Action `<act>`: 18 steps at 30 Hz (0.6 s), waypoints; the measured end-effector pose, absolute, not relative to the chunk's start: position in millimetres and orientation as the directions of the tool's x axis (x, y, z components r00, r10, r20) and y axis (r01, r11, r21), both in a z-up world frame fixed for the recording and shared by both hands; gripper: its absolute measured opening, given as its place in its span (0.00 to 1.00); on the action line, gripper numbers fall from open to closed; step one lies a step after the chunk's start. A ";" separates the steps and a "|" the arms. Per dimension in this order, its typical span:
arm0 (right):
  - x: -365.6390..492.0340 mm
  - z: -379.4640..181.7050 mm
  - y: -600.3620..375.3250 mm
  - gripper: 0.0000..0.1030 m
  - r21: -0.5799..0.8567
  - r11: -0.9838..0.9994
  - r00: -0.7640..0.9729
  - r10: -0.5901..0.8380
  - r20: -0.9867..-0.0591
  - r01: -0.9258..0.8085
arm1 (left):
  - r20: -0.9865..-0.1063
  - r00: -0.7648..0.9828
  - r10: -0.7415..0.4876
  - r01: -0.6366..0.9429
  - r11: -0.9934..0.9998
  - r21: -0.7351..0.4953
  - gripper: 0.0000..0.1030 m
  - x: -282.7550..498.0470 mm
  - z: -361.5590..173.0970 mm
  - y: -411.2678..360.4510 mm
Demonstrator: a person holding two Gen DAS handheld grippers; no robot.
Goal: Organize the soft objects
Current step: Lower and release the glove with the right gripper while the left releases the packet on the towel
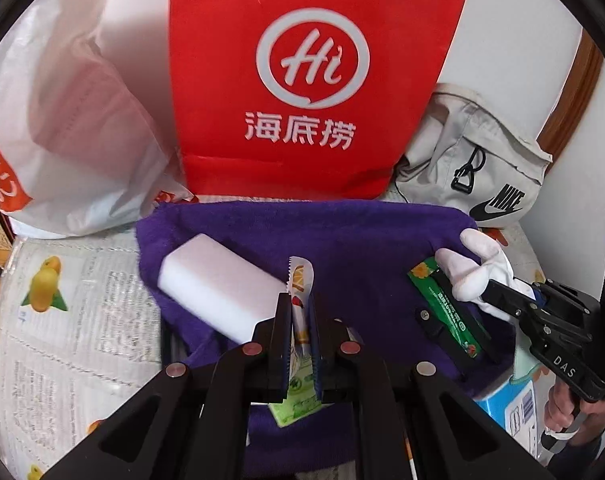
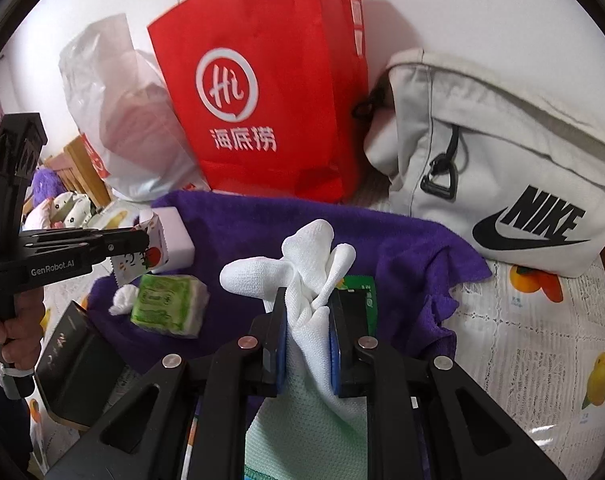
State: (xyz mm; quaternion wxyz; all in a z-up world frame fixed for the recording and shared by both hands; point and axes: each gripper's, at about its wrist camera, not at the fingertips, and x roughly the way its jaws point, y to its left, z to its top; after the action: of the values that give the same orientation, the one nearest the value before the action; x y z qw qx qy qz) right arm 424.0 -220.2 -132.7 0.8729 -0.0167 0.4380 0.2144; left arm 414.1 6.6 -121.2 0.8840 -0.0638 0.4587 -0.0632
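Left tool (image 1: pixel 300 322) clamped on a thin printed sachet (image 1: pixel 300 280) with a serrated edge, held upright over the purple towel (image 1: pixel 342 240). Right tool (image 2: pixel 307 320) pinched shut on a white knit glove (image 2: pixel 302 264), limp fingers flopping up past the pads. Towel fuzzy and rumpled, spread on the patterned worktop (image 2: pixel 542 340). White foam block (image 1: pixel 218 284) lying on the towel, seen large only from the left wrist; nearby, a green flat packet (image 1: pixel 446 312) beneath the glove. Seen only from the right wrist: a green tissue pack (image 2: pixel 168 310) and a crumpled white wad (image 2: pixel 123 300) touching it. Behind: red bag (image 1: pixel 302 80), plastic bag (image 1: pixel 74 120), grey canvas bag (image 2: pixel 502 152).
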 end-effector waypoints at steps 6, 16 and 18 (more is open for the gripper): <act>432.3 -144.2 -221.4 0.19 0.161 0.909 0.496 0.351 -0.794 -0.386 | -0.813 0.551 -0.189 0.053 0.980 -0.192 0.12 422.5 -132.6 2.6; 439.1 -148.7 -225.6 0.58 0.171 0.917 0.498 0.344 -0.796 -0.360 | -0.809 0.561 -0.176 0.037 0.981 -0.188 0.52 421.2 -126.0 5.3; 435.8 -143.4 -226.6 0.61 0.162 0.920 0.519 0.339 -0.785 -0.356 | -0.809 0.562 -0.174 0.035 0.982 -0.187 0.52 418.6 -122.3 6.3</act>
State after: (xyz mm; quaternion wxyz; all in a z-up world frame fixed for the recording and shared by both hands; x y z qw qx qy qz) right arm 435.8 -226.6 -143.4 0.8714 -0.0098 0.4480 0.1994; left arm 418.6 6.3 -122.3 0.8805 -0.0749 0.4644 -0.0594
